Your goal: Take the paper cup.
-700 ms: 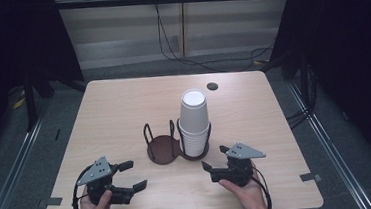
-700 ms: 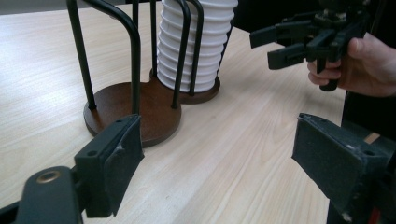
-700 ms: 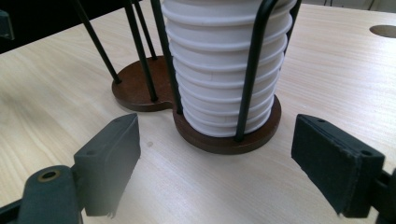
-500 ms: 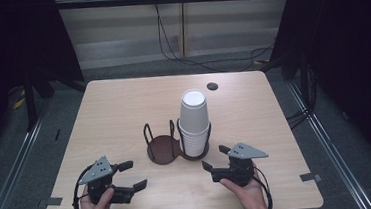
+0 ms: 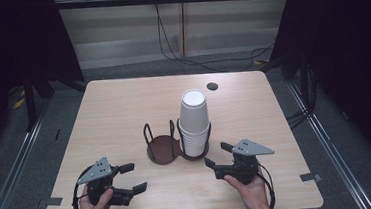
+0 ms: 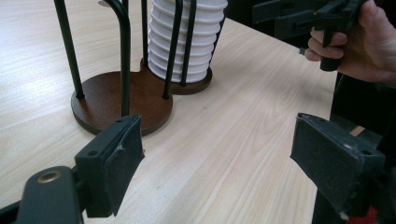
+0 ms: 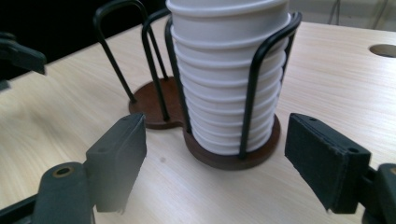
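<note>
High view: stack of white paper cups (image 5: 194, 121) upside down in the right ring of a two-ring wire cup holder (image 5: 166, 149), table (image 5: 124, 114) centre. Left ring bare. Left gripper (image 5: 127, 178) at 7 o'clock of holder, well apart; right gripper (image 5: 218, 158) at 4 o'clock, near it. Both w/ jaws apart, nothing btwn.

Left gripper view: jaws spread, grasping nothing; holder at 11 o'clock, the other gripper (image 6: 299, 16) in hand at 1 o'clock.

Right gripper view: jaws released, cup stack at 12 o'clock, not touched.

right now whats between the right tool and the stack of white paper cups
Only bare light wooden tabletop between the right tool and the stack of white paper cups, per the right gripper view.
</note>
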The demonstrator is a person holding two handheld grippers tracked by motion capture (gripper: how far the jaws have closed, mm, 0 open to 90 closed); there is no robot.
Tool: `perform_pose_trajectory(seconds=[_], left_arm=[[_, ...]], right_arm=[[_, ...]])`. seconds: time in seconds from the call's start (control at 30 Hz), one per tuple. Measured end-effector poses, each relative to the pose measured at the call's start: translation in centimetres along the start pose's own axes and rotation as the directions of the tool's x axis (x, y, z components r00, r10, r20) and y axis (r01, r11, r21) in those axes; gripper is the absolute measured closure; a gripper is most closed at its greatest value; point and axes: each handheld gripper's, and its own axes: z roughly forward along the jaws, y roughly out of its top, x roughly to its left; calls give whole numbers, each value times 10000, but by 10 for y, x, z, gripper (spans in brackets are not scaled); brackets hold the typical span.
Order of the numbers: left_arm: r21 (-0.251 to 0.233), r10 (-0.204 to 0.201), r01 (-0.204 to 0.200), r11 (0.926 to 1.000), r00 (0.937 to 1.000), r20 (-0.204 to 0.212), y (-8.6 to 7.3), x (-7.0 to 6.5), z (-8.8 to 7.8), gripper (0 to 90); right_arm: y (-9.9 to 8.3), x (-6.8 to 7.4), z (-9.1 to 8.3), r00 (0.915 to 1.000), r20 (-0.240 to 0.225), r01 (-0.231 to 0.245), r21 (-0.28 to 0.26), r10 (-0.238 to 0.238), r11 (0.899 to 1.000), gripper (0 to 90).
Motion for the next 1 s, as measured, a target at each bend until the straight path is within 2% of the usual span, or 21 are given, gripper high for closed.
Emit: perform_pose_trajectory(seconds=[0.03, 0.13, 0.17, 0.33, 0.53, 0.63, 0.73, 1.0], left_arm=[[40, -18, 19, 10000, 10000, -53, 0, 0, 0, 166], [100, -11, 11, 9999, 10000, -3, 0, 1, 2, 166], [146, 44, -43, 9999, 10000, -53, 1, 1, 2, 167], [193, 92, -93, 9998, 10000, 16, 1, -1, 2, 167], [150, -15, 16, 9999, 10000, -50, 0, 0, 2, 167], [158, 12, -11, 9999, 10000, -67, 1, -1, 2, 167], [196, 69, -68, 9998, 10000, -53, 1, -1, 2, 167], [188, 40, -39, 9998, 10000, -84, 1, -1, 1, 167]], right_arm=[[1, 1, -1, 10000, 49, 40, 71, -40, 10000, 211], [5, -1, -2, 9994, -341, -111, 143, 115, 9998, 222], [7, -1, -2, 9994, -344, -15, 348, 26, 9994, 235], [12, -3, -4, 9987, -481, -124, 434, 145, 9990, 236], [24, -2, -7, 9986, -520, -6, 206, 16, 9998, 209], [31, -3, -5, 9970, -694, 364, 224, -347, 9991, 210], [36, -2, -4, 9956, -802, 511, 218, -492, 9985, 200], [52, -3, -5, 9943, -958, 464, -6, -462, 9989, 144]])
